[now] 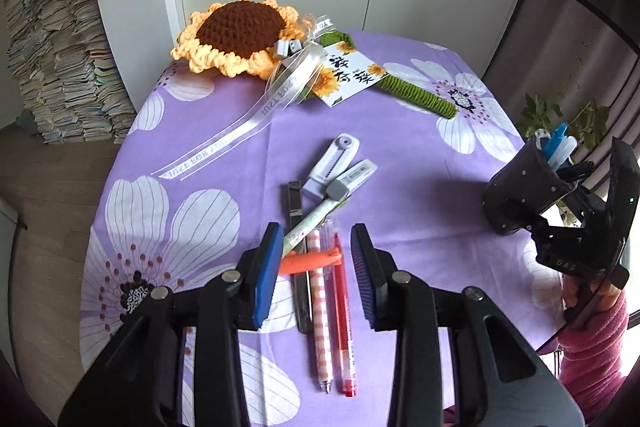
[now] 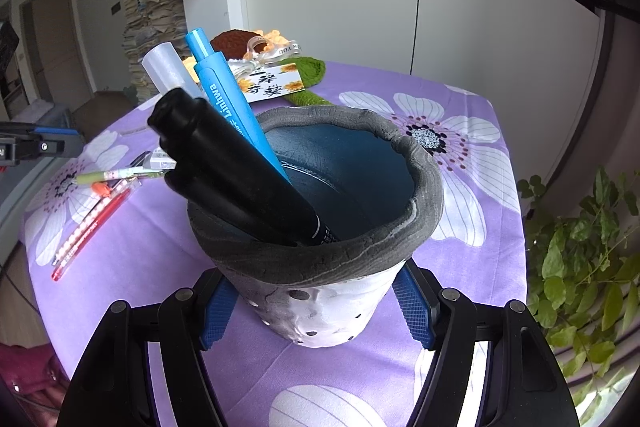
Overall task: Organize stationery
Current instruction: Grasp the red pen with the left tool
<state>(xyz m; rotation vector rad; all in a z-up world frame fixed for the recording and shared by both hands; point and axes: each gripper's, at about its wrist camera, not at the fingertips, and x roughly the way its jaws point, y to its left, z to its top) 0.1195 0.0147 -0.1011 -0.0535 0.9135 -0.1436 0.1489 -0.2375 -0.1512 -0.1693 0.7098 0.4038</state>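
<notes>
My left gripper [image 1: 316, 267] is open above a pile of pens on the purple flowered cloth: a red pen [image 1: 344, 311], a checked pen [image 1: 322, 315], a black pen [image 1: 298, 251], a pale green pen [image 1: 316, 219] and an orange clip-like piece [image 1: 310, 261]. A white correction tape [image 1: 330, 165] lies beyond them. My right gripper [image 2: 316, 311] is shut on a grey pen holder [image 2: 320, 259], which holds a black marker [image 2: 236, 167], a blue pen [image 2: 228, 99] and a translucent pen [image 2: 168, 67]. The holder [image 1: 520, 195] shows tilted at the right in the left wrist view.
A crochet sunflower [image 1: 240, 35] with ribbon and a card [image 1: 348, 73] lies at the table's far side. Paper stacks [image 1: 60, 59] stand at the left by the wall. A green plant [image 2: 580, 259] is right of the table edge.
</notes>
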